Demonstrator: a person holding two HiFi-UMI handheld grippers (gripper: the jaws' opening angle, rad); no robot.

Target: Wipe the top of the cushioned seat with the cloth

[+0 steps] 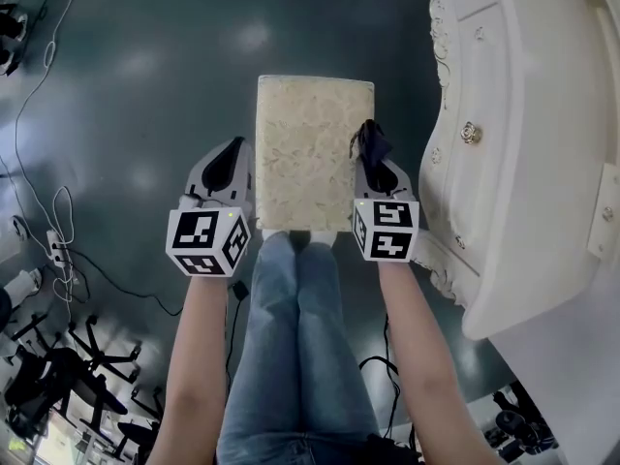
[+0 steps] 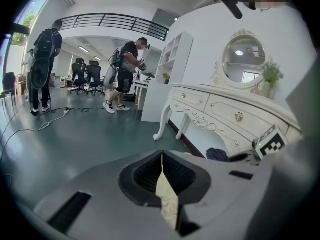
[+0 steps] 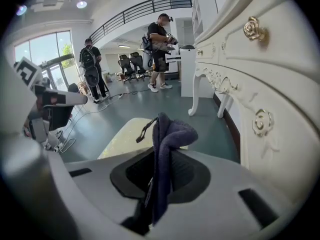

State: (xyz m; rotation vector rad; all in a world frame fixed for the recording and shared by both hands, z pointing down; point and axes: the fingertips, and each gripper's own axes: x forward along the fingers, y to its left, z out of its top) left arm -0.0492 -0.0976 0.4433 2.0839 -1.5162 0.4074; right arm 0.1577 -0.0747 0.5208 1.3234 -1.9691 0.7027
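Dark blue cloth, soft and light, is pinched at its bunched middle by the right gripper, at three o'clock of the cushioned seat. At nine o'clock the left gripper is pressed together, holding nothing.

I hold my left forearm and right forearm extended forward, roughly parallel, one on each side of the cushioned seat. My left gripper sits beside the seat's left edge, jaws closed together, nothing clamped. My right gripper sits at the seat's right edge, jaws clamped on the cloth.
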